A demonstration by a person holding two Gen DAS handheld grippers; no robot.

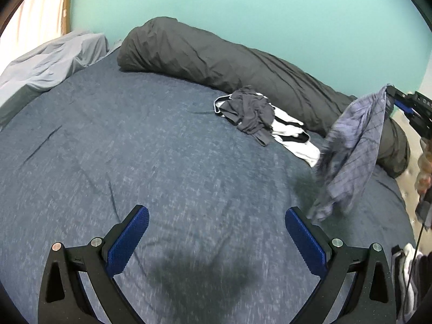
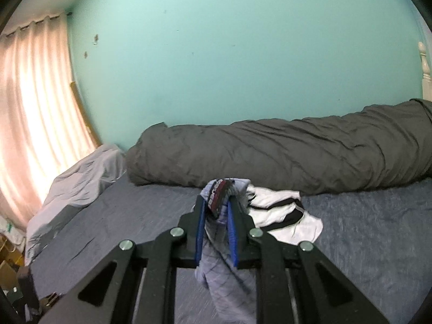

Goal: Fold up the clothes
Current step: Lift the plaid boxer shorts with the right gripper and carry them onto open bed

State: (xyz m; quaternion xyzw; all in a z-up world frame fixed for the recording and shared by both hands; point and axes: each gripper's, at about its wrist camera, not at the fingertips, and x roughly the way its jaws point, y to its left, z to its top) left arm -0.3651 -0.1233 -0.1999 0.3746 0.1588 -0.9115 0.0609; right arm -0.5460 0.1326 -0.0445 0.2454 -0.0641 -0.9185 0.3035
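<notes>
Indoors, blue bed (image 1: pixel 162 148), teal wall (image 1: pixel 243 13)

The bed sheet (image 1: pixel 135 148) is a heathered dark blue. Along its far edge lies a charcoal grey duvet (image 1: pixel 216 59), and at the far left corner a pale grey-blue sheet (image 1: pixel 48 62). Near the far edge a dark grey garment (image 1: pixel 251 110) rests on a white one with black stripes (image 1: pixel 291 135). The hanging shorts (image 1: pixel 353 145) are light blue-grey with a thin dark check; their waistband (image 2: pixel 218 197) is dark red and black with pale lettering. Both grippers are black with blue pads (image 1: pixel 128 240). The wall (image 2: pixel 229 54) is turquoise, the curtain (image 2: pixel 35 108) pale pink
</notes>
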